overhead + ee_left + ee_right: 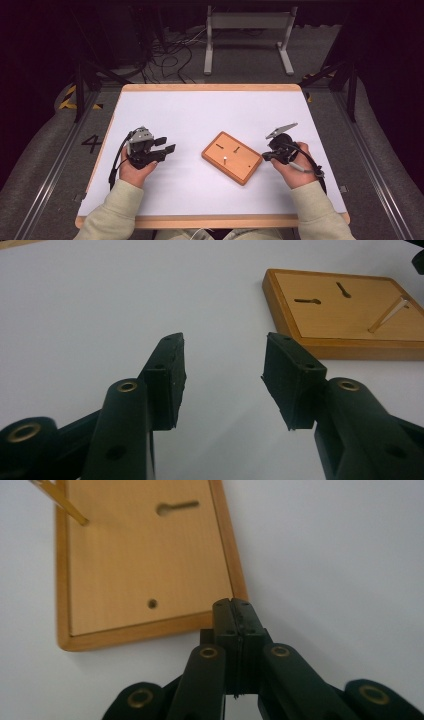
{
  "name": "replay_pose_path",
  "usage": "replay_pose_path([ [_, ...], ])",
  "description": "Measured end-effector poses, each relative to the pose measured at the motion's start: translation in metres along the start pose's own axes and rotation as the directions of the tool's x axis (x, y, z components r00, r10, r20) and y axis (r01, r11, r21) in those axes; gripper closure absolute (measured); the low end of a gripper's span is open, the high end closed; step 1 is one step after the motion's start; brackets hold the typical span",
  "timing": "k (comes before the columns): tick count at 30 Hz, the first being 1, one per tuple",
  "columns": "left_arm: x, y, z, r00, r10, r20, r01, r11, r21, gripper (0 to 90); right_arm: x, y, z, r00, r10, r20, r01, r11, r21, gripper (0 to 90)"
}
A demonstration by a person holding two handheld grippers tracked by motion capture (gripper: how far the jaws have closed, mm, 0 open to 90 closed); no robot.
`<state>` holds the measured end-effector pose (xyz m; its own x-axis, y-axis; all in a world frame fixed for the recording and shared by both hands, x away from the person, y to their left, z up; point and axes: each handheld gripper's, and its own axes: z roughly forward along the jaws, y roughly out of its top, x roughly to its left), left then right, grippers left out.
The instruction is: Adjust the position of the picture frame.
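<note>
A flat wooden board lies on the white table, turned at an angle. It has two keyhole slots and a thin pale peg standing in it. My left gripper rests left of the board, pointing toward it, its jaws open with nothing between them. My right gripper sits just off the board's right end. Its jaws are shut together, close to the board's rim.
The white table top has a wooden edge all round. Beyond its far side stand a grey metal frame and loose cables on the floor. A small round hole marks the board near my right gripper.
</note>
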<state>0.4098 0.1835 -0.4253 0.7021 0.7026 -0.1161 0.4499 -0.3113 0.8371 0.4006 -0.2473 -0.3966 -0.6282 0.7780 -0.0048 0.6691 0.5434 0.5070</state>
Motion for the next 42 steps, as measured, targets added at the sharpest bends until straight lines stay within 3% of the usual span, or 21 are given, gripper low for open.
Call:
replay_pose_path([
  [2, 0.0, 0.0, 0.0, 1.0, -0.001, 0.003, 0.001, 1.0, 0.001, 52.4, -0.002, -0.001, 0.003, 1.0, 0.01, 0.0, -0.01, 1.0, 0.019, 90.0],
  [3, 0.0, 0.0, 0.0, 1.0, 0.0, 0.003, 0.0, 1.0, -0.001, 52.8, -0.004, -0.003, 0.006, 0.9999, 0.011, -0.002, -0.011, 0.999, 0.044, 90.0],
  [4, -0.001, 0.0, 0.001, 1.0, -0.004, 0.003, 0.004, 1.0, -0.001, 53.2, -0.005, -0.004, 0.013, 0.9996, 0.018, -0.023, -0.015, 0.995, 0.101, 90.0],
  [5, -0.001, 0.0, 0.001, 1.0, -0.005, 0.004, 0.005, 1.0, 0.0, 53.4, -0.005, -0.004, 0.015, 0.9994, 0.015, -0.03, -0.012, 0.993, 0.118, 90.0],
  [10, -0.001, 0.0, 0.001, 1.0, 0.003, 0.004, -0.003, 1.0, 0.004, 53.8, -0.004, -0.002, 0.024, 0.9989, 0.011, -0.045, -0.004, 0.989, 0.148, 90.0],
  [13, -0.001, 0.0, 0.001, 1.0, 0.007, 0.003, -0.007, 0.9999, 0.012, 54.3, -0.005, 0.002, 0.029, 0.9999, 0.002, -0.016, 0.001, 0.984, 0.178, 90.0],
  [18, -0.002, -0.001, 0.002, 1.0, 0.008, -0.001, -0.008, 0.9998, 0.015, 54.5, -0.009, 0.009, 0.034, 0.9998, 0.013, -0.017, -0.01, 0.986, 0.166, 90.0],
  [33, 0.001, -0.005, -0.004, 0.9999, 0.002, -0.013, -0.001, 0.9999, 0.011, 53.0, 0.002, 0.063, 0.064, 0.9975, -0.071, 0.002, 0.07, 0.99, 0.121, 90.0],
  [42, 0.002, -0.006, -0.004, 0.9999, -0.003, -0.013, 0.003, 0.9999, 0.013, 52.1, 0.005, 0.084, 0.08, 0.9937, -0.11, -0.023, 0.111, 0.992, 0.055, 90.0],
])
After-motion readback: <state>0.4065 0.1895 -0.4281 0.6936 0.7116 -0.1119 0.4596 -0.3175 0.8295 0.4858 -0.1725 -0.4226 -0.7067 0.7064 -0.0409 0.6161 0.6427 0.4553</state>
